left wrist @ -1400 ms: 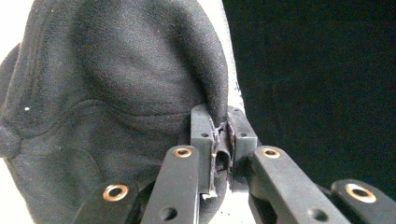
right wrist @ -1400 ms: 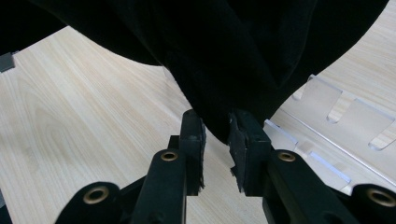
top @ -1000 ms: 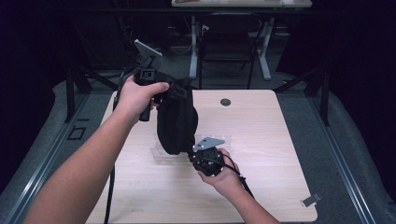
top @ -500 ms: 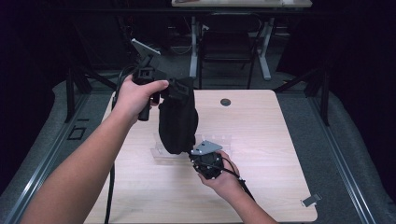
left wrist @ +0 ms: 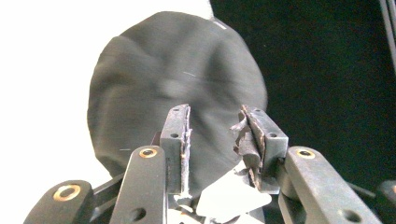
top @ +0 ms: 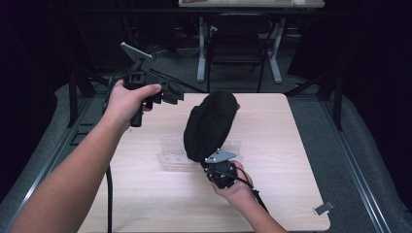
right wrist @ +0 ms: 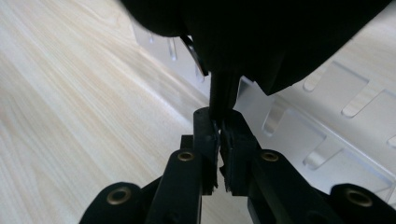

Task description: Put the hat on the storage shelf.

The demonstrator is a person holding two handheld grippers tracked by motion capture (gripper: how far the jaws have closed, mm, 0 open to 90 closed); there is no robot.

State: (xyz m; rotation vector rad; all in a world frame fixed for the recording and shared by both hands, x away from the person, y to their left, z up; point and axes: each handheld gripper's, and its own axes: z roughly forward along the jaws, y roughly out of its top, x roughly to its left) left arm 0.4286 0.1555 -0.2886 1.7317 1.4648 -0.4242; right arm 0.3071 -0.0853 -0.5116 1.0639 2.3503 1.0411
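A black fabric cap (top: 211, 124) stands tilted over the middle of the wooden table (top: 291, 145), its round crown (left wrist: 163, 84) facing my left gripper. My right gripper (top: 210, 162) is at the cap's lower edge, shut on a black strip of the cap (right wrist: 223, 88), with the dark fabric (right wrist: 261, 32) hanging just above its jaws (right wrist: 219, 123). My left gripper (top: 177, 95) is held in the air at the table's far left corner, apart from the cap. It is open, with nothing between its fingers (left wrist: 215, 135).
A clear plastic rack (top: 170, 150) with slots (right wrist: 317, 116) lies flat on the table under and beside the cap. A small metal clip (top: 323, 208) lies near the front right corner. A chair and desk legs stand beyond the far edge.
My left gripper has let go of the cap and pulled back to the left. The cap, held by the right gripper, has swung rightward and leans toward the far right.
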